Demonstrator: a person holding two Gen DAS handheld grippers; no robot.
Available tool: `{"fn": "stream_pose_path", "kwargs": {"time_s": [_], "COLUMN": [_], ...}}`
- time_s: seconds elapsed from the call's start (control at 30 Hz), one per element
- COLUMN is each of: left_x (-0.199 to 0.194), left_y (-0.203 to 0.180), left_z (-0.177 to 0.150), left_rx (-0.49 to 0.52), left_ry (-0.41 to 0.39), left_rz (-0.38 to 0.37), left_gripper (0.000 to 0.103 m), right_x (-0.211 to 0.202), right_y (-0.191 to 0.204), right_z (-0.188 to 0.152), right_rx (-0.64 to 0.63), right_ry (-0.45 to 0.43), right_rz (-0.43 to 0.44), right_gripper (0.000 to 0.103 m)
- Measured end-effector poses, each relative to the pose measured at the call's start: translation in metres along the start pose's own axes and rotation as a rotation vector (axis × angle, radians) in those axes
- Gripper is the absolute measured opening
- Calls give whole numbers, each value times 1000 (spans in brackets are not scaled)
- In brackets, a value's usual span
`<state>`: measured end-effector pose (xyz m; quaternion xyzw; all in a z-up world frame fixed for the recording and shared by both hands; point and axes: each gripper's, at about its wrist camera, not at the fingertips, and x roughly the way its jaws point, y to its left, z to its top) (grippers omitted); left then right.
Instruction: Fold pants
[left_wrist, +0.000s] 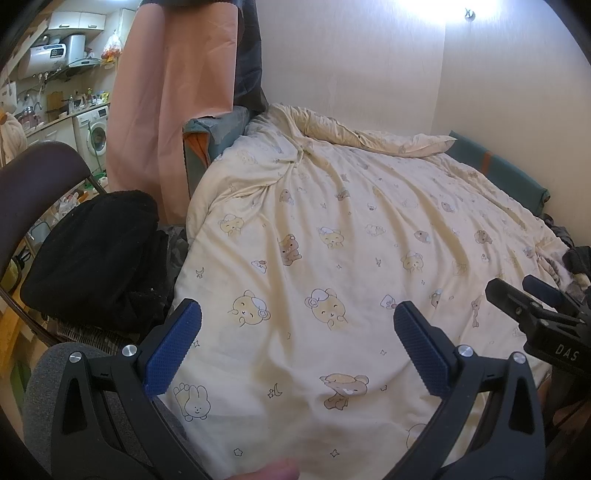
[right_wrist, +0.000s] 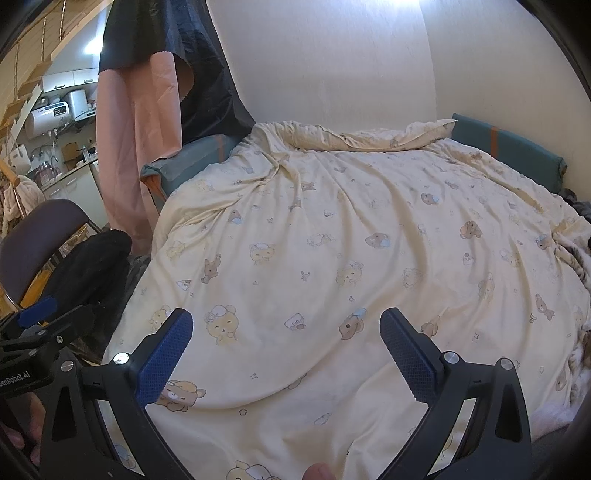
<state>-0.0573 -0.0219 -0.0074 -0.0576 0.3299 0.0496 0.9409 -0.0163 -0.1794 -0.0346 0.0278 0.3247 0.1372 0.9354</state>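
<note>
At the far left a dark brown folding chair stands beside the bed, and a heap of black fleecy cloth rests on its seat, probably parked there within reach. This heap may be the pants to fold, though its shape is too bunched to tell; no pants lie on the bed itself. Beyond it hangs a pale pink curtain, with a kitchen corner behind.

The left gripper hovers over the near edge of the cream duvet printed with cartoon bears, its blue textured fingers spread wide and holding nothing. It points forward over the bed, level and unengaged. The duvet is smoothed flat, likely to serve as the folding surface.

To its right, the right gripper hovers alongside in the same pose, its pads likewise spread apart and empty. Both tools seem poised to start, with the garment not yet fetched.
</note>
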Motion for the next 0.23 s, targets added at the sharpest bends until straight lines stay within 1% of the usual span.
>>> {"fn": "stream_pose_path", "kwargs": {"time_s": [0.23], "left_x": [-1], "left_y": [0], "left_z": [0], "left_rx": [-13], "left_ry": [-3], "left_rz": [9], "left_gripper": [103], "right_x": [1], "right_y": [0], "right_z": [0], "right_rx": [-13], "right_ry": [-2], "right_rz": [5], "right_gripper": [103]}}
